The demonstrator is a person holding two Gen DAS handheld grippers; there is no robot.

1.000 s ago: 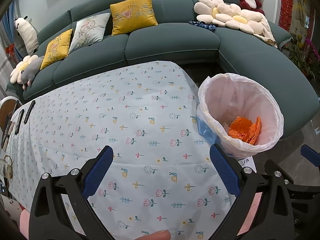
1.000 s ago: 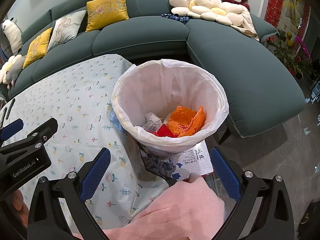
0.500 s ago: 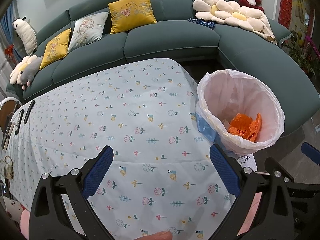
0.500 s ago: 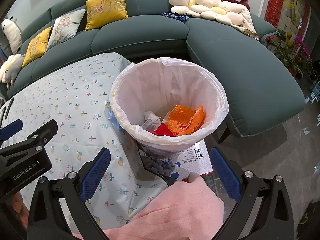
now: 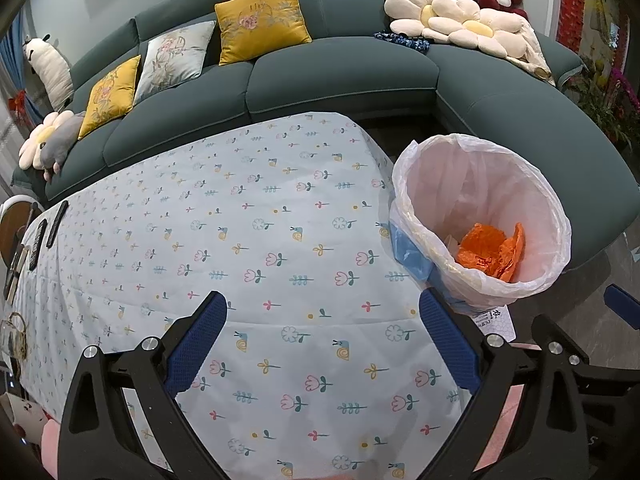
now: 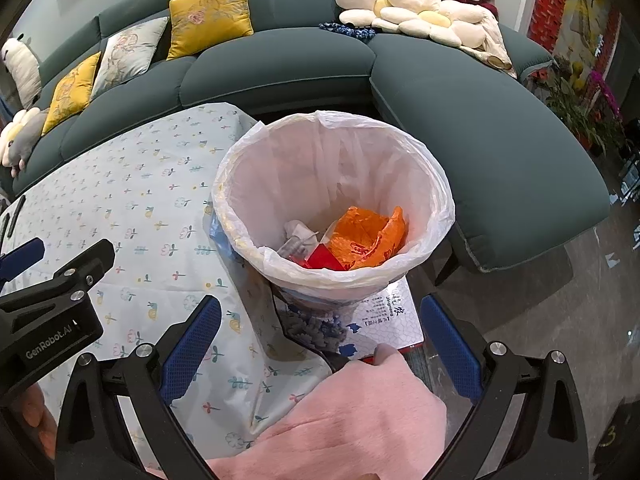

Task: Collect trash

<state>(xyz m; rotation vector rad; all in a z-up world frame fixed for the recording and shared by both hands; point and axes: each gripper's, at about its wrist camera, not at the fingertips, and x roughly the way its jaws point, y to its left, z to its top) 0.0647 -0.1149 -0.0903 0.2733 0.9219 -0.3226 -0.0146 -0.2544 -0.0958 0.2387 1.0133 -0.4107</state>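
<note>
Your left gripper [image 5: 322, 344]: jaws wide, holding nothing.
Your right gripper [image 6: 320, 344]: wide, nothing held.
Trash bin [image 6: 434, 184]: just ahead of your right gripper.

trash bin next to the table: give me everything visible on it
The trash bin is a round, open-topped container lined with a thin translucent white plastic bag folded over its rim. It stands upright at the table's corner, against the hanging floral tablecloth, on a printed box or sheet. A blue band shows below the liner. Inside lie a crumpled orange wrapper, a red piece and pale scraps. Neither gripper touches it.
</note>
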